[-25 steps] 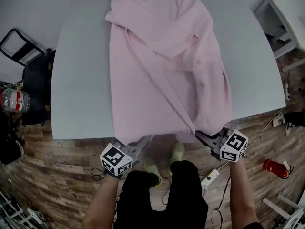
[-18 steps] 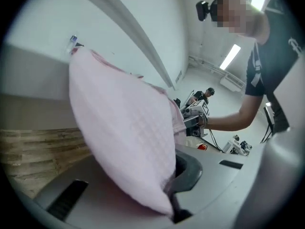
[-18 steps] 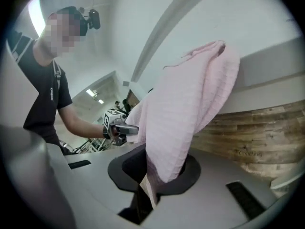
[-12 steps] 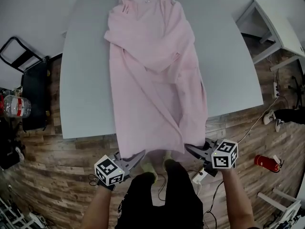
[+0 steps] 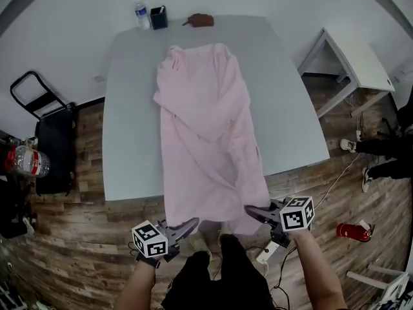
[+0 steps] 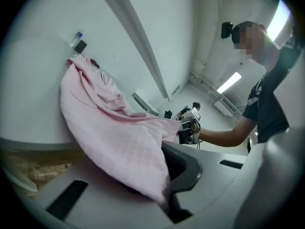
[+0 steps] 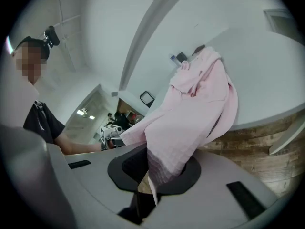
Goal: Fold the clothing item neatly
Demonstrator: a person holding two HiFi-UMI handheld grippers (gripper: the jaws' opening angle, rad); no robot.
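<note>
Both pairs of jaws are clamped on the pink garment (image 5: 206, 128) at its hem corners: left gripper (image 5: 191, 225) on one, right gripper (image 5: 250, 210) on the other. Compared with a second ago they sit higher, and the hem now hangs clear of the table's (image 5: 129, 108) near edge (the collar end lies flat on top) — probably set up to carry the hem forward for a first fold.

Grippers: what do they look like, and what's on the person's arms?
Left gripper and right gripper: light grey shells, dark tapering jaws, each carrying a white cube with black square markers. Forearms bare; black short-sleeved shirt.
</note>
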